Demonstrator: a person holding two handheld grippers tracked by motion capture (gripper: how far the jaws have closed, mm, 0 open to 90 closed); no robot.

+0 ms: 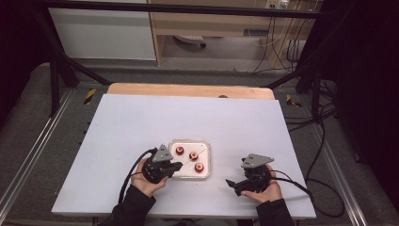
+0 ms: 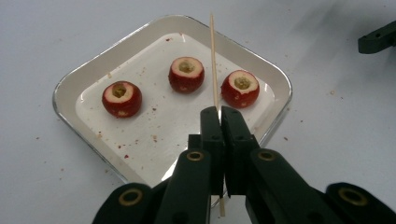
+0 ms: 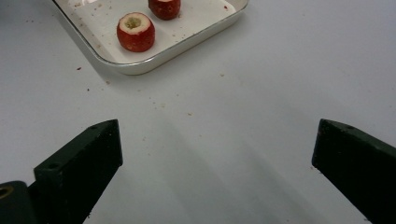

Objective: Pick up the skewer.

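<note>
Now L claw [image 2: 219,114] clamped on skewer [image 2: 213,60]

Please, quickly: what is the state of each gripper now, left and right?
Left gripper: closed on a thin wooden skewer, held over the tray.
Right gripper: open wide, holding nothing, above the bare table.

We see three cored fruits [image 1: 193,156] in the tray [image 1: 207,143], which sits near the tabletop's [image 1: 141,117] front edge.
</note>
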